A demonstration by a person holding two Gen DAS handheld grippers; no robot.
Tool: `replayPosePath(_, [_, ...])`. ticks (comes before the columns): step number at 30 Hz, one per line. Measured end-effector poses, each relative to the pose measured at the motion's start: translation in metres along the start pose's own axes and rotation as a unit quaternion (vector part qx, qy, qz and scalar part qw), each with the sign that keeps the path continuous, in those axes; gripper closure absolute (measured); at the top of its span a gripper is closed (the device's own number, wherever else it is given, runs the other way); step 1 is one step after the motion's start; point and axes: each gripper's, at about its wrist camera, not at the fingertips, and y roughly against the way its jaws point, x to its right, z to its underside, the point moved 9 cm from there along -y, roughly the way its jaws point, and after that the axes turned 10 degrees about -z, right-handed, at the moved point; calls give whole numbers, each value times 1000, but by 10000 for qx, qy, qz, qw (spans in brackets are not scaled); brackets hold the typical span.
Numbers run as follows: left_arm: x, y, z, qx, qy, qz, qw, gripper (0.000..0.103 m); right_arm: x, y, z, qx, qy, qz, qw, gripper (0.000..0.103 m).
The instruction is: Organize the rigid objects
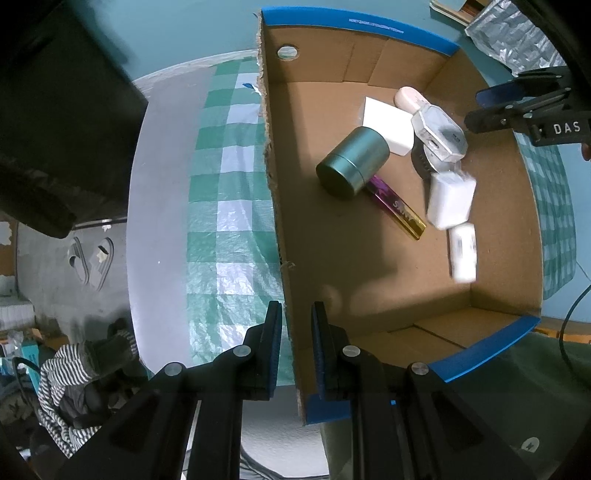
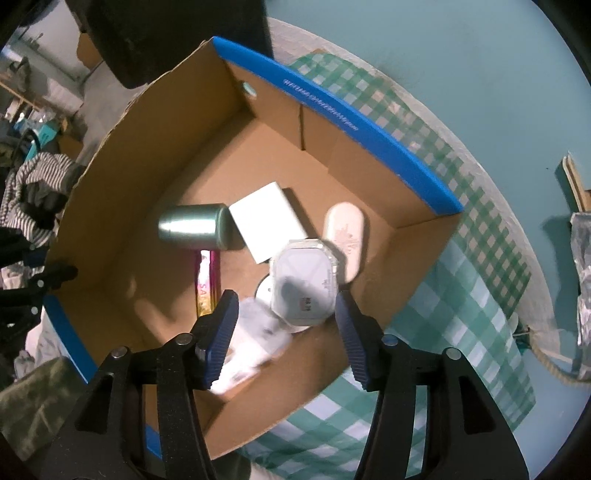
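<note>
An open cardboard box (image 1: 369,266) with blue rims stands on a checked cloth. Inside lie a green tin (image 1: 352,162) on its side, a flat white box (image 1: 388,123), a pale oval case (image 1: 408,98), a clear octagonal case (image 1: 439,136), a purple and gold tube (image 1: 397,206) and two blurred white blocks (image 1: 450,199). My left gripper (image 1: 297,325) is shut on the box's torn left wall. My right gripper (image 2: 286,299) hangs open above the box, over the octagonal case (image 2: 304,286) and a blurred white block (image 2: 255,332); its pads touch nothing.
The green and white checked cloth (image 1: 229,206) covers a round table with a pale edge (image 1: 159,192). A silver foil bag (image 1: 513,33) lies beyond the box. Striped clothing (image 1: 62,384) and slippers (image 1: 92,262) are on the floor to the left.
</note>
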Motion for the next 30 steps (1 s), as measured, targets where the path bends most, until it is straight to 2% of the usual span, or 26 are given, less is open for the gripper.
replayPosePath(7, [-2,0,-1,5,51,-58,10000,87,7,12,2,117,-89,49,9999,40])
replayPosePath(14, [-14,10,-8,91,352,-254,9990,85,14,40,7,567,-368,-47,9977,37])
replayPosePath(16, [-19,14,-12,144,568,-252,9980,71,16,50,8,698,-438,-30,9966,34])
replayPosePath(20, [-29,32,-23,415,820,-384,9950,66,25,75,15,997,-683,-12,9927,33])
replayPosePath(24, [-29,60,-36,756,921,-530,9915,44,35,103,24,1294,-911,48,9874,33])
replayPosePath(26, [-26,77,-45,950,924,-550,9897,37,41,120,30,1460,-1049,129,9836,33])
replayPosePath(28, [-20,94,-53,1135,929,-569,9875,23,48,135,36,1626,-1137,229,9798,31])
replayPosePath(30, [-15,113,-62,1356,925,-602,9846,21,54,150,43,1783,-1250,361,9753,31])
